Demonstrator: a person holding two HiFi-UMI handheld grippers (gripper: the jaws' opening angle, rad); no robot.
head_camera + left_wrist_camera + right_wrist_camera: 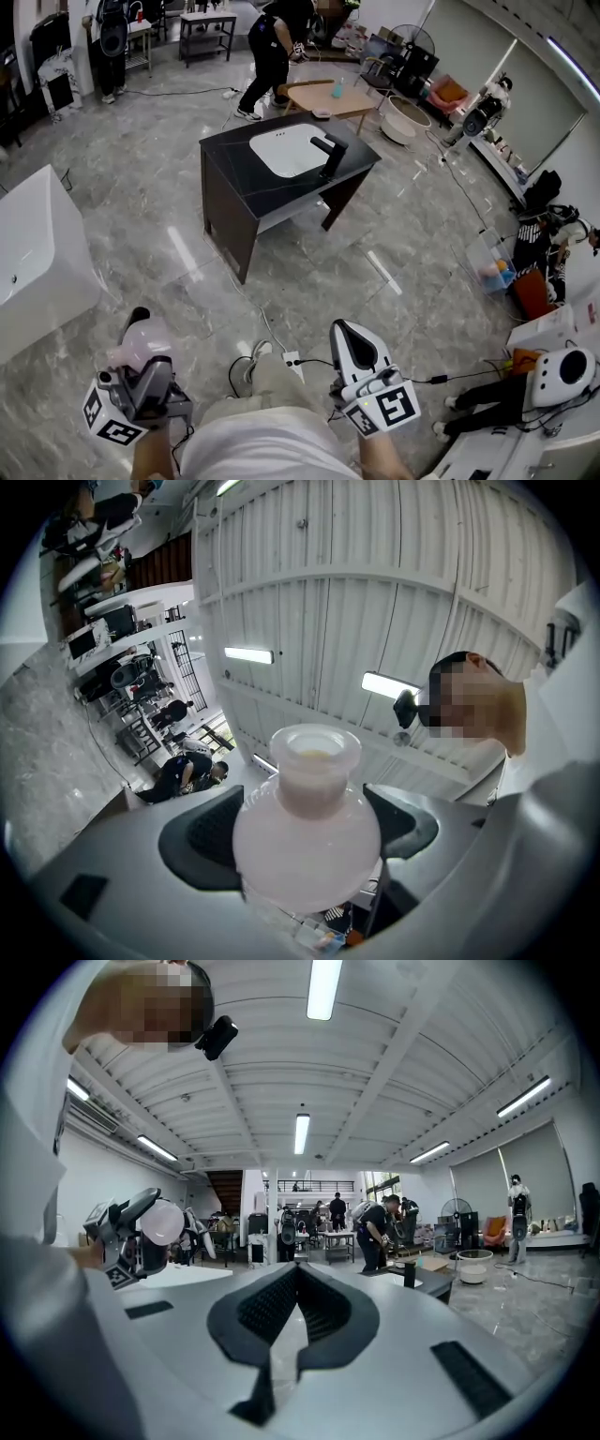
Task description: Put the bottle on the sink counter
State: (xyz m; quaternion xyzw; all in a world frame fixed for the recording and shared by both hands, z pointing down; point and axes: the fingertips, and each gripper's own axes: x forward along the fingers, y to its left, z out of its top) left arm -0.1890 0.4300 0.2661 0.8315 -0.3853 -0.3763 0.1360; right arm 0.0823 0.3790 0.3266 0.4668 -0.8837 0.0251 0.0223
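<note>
The room was big, with a shiny grey floor [403,234]. A black table [230,155] with a white sink [289,150] and a black tap [331,156] stood in the middle. The left gripper [302,829] had its jaws wide apart, and they squeezed a round pink bottle [139,349] on both sides. The bottle was up in the air, close to the person and far from the table. The right gripper [298,1312] had its jaws pressed together with nothing in them.
</note>
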